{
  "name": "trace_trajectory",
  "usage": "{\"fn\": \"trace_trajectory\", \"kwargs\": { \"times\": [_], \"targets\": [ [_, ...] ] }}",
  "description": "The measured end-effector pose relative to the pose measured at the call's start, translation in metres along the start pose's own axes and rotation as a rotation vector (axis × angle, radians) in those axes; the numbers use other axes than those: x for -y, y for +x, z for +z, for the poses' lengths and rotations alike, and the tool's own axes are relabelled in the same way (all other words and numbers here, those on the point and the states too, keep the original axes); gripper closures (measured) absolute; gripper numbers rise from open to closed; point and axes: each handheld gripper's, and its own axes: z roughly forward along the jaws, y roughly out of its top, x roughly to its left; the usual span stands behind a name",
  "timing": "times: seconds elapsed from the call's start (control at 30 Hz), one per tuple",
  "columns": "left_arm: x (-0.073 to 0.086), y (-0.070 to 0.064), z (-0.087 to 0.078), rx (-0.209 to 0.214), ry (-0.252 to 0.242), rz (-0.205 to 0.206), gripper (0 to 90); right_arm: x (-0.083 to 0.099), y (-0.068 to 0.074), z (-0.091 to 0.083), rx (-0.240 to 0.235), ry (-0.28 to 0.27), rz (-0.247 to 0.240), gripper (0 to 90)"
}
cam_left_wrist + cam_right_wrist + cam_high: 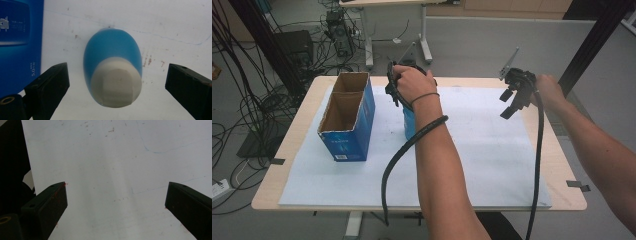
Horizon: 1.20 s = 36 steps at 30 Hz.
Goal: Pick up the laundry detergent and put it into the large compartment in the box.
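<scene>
A blue bottle with a whitish cap (113, 67) stands upright on the white sheet (472, 150), seen from above in the left gripper view. In the high view the blue bottle (409, 125) shows partly below my left hand. My left gripper (116, 85) hangs open over it, one jaw to each side of the cap, not touching it. My right gripper (511, 102) is held open above the right part of the sheet, and in its own view the right gripper (116, 205) has nothing between its jaws.
An open blue cardboard box (347, 115) with two compartments stands on the left of the sheet; its blue side (17, 45) is close to the left jaw. The wooden table edge (562, 165) runs along the right. Cables trail from both grippers.
</scene>
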Motion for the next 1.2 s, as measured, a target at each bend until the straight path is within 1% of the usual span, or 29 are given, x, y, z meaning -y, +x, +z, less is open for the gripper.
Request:
{"fn": "trace_trajectory", "kwargs": {
  "times": [0.17, 0.47, 0.77, 1.2],
  "targets": [
    [-0.0003, 0.0011, 0.0009, 0.006, 0.002, -0.001, 5.8, 0.0004, 0.0008, -0.0001, 0.001, 0.0, 0.002, 4.0],
    [0.0001, 0.0002, -0.0006, 0.004, -0.001, 0.001, 5.7, -0.0021, 0.0021, -0.0011, 0.009, 0.011, 0.001, 4.0],
    [0.0001, 0.0008, -0.0008, 0.002, 0.001, 0.001, 5.6, -0.0017, 0.0023, -0.0012, 0.008, 0.01, 0.004, 3.9],
    [-0.0005, 0.0026, 0.001, 0.015, 0.002, 0.006, 5.6, -0.0018, 0.0026, -0.0011, 0.005, 0.01, 0.003, 4.0]
  ]
}}
